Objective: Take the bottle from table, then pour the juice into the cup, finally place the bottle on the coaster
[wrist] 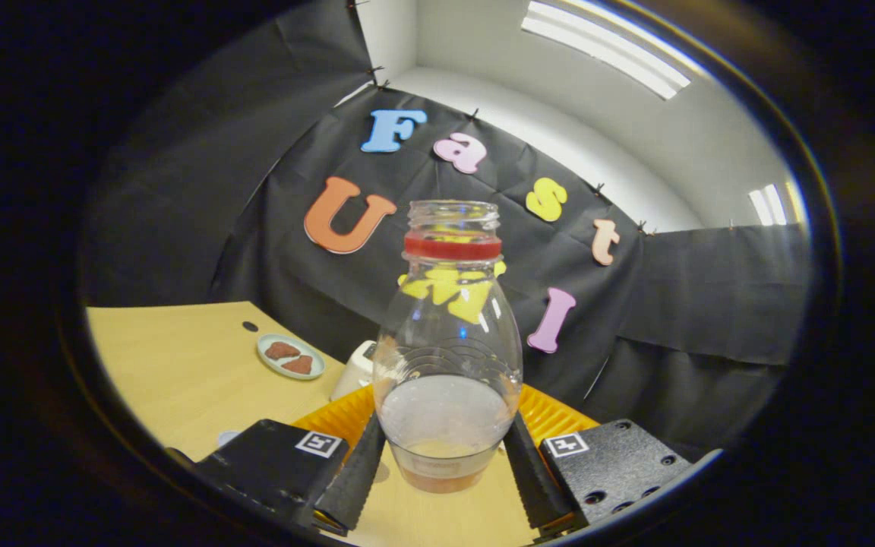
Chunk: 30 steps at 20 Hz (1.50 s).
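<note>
In the gripper view, the gripper [443, 456] is grasping the bottle [446, 357]: its two fingers press against the lower body from either side, and the bottle stands between them over the tabletop [179, 365], with the ribbed orange rim of what may be the coaster [551, 414] just behind its base. Whether the base rests on the tabletop or hangs a little above it cannot be told. The bottle is upright, its long axis vertical with a slight lean, the open, uncapped mouth pointing up and a red ring round the neck; only a shallow layer of orange juice lies at the bottom, under a fogged band on the clear wall. The main risk from here is the grip itself: the fingers hold low on a smooth, rounded plastic body, so a loose squeeze could let the bottle slide or twist, while too hard a squeeze could dent the thin wall. With no cap on, any sharp tilt would spill what juice is left. If this orange piece is the coaster, setting the bottle down on its ribbed edge rather than its flat middle could leave it rocking or tipping. A small plate [291, 356] with two brownish pieces and a white object [355, 369] lie well beyond the fingers, clear of the bottle.
</note>
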{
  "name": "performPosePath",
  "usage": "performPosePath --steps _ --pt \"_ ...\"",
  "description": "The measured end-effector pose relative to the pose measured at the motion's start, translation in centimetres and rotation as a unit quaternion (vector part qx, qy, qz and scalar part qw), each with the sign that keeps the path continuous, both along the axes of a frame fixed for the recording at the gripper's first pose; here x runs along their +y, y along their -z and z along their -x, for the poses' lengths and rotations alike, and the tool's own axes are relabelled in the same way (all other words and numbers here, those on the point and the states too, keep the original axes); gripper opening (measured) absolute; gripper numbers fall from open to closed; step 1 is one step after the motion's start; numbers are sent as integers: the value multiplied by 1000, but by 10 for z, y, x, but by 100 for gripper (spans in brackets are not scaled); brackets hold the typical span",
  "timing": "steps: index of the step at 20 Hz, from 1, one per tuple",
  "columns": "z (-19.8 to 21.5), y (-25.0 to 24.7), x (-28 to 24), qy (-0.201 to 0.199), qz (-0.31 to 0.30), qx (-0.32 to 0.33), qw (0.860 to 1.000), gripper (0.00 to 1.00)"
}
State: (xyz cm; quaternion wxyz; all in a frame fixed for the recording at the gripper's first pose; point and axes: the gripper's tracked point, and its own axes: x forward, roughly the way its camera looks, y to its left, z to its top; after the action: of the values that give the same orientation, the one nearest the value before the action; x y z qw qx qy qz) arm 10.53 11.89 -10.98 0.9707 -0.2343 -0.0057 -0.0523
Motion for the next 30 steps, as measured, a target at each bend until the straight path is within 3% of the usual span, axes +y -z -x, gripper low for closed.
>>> performPosePath --steps 3,9,22,30 --pt "-2 -11 -10 -2 -73 -6 997 82" --pt "-30 -10 -19 -35 -190 68 979 82" --pt "-92 10 -12 -29 -180 78 980 82" --pt "-152 68 -14 -33 -207 112 971 82"
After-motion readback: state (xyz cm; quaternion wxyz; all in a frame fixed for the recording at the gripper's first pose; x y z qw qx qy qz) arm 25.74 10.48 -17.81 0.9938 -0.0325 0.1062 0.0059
